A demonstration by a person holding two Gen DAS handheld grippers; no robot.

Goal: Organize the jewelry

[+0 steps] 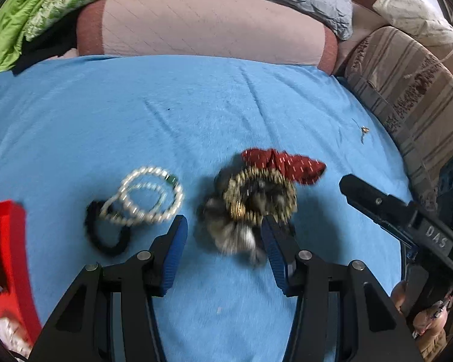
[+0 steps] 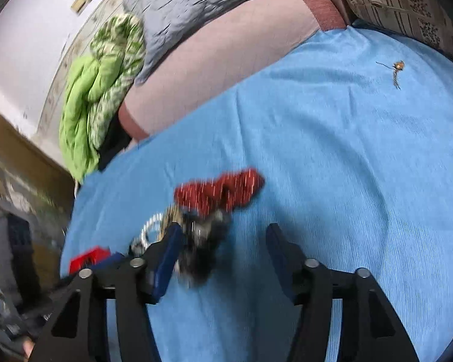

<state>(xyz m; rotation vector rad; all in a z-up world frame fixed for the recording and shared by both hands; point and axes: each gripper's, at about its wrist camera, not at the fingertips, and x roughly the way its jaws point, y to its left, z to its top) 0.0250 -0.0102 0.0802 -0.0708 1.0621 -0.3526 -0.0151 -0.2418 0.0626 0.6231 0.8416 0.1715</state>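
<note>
With both the left gripper (image 1: 223, 226) and the right gripper (image 2: 223, 241) hanging half-open and empty over the blue bed cover (image 1: 136, 120), the light, limp, snag-prone pearl necklace (image 1: 148, 199) is lying there, likely best pinched across one strand.

blue sheet (image 1: 196, 105) – pearl necklace (image 1: 148, 199), red scrunchie (image 1: 284, 163), blk hairband (image 1: 105, 235), sm pendant (image 1: 364, 132).
</note>
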